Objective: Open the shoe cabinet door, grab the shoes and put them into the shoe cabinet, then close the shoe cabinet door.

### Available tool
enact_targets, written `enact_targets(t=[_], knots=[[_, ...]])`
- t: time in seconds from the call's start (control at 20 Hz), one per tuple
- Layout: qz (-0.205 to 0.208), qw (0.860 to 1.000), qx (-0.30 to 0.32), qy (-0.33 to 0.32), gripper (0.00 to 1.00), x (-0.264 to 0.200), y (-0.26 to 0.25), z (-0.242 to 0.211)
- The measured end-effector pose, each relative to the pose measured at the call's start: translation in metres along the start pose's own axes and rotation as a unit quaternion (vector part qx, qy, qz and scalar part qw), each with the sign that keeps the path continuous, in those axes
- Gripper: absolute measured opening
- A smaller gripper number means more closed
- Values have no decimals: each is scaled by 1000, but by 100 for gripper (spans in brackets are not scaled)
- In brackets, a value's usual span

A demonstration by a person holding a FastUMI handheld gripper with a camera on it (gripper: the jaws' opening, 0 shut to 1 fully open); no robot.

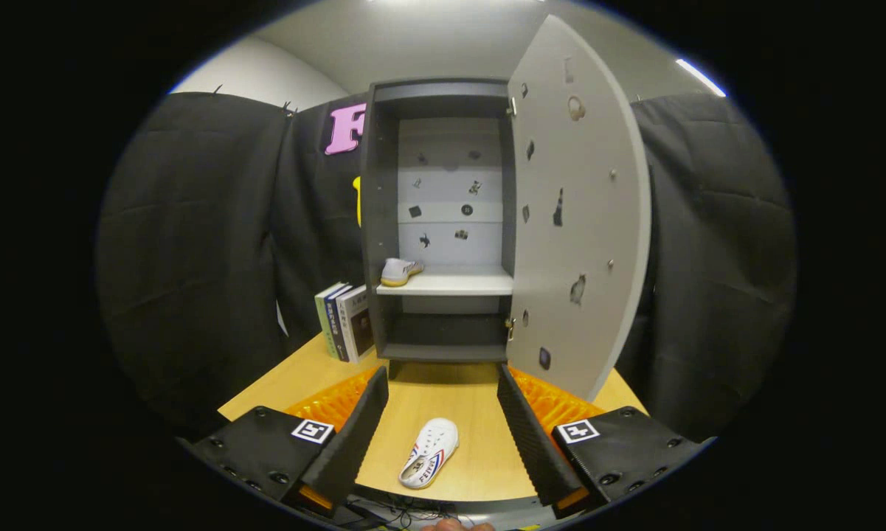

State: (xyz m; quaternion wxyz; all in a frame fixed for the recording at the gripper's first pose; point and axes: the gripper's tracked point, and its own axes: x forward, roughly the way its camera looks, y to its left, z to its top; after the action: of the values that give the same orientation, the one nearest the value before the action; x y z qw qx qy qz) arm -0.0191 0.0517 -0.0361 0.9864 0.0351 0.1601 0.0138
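Observation:
The dark shoe cabinet (372, 221) stands on the wooden table (280, 380) beyond my fingers, its grey door (579, 214) swung wide open to the right. One white shoe (400, 271) rests on the left end of the pale shelf (457, 284) inside. A second white sneaker (429, 452) with red and blue stripes lies on the table between my fingers, close to the near edge. My gripper (443, 435) is open and holds nothing, its two fingers (354, 435) spread well apart on either side of that sneaker.
Three books (345, 321) stand upright on the table against the cabinet's left side. Black cloth walls close in on the left and right. The open door juts out over the table's right part. Below the near table edge lie cables and a fingertip (450, 525).

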Motion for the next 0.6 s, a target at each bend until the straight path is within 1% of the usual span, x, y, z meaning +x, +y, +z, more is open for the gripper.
enact_targets(t=[0.15, 0.25, 0.35, 0.6], knots=[[20, 998, 11, 57, 94, 32, 24, -51], [28, 994, 22, 103, 95, 55, 36, -88], [34, 991, 23, 131, 95, 80, 42, -113], [53, 981, -24, 187, 95, 137, 47, -174]])
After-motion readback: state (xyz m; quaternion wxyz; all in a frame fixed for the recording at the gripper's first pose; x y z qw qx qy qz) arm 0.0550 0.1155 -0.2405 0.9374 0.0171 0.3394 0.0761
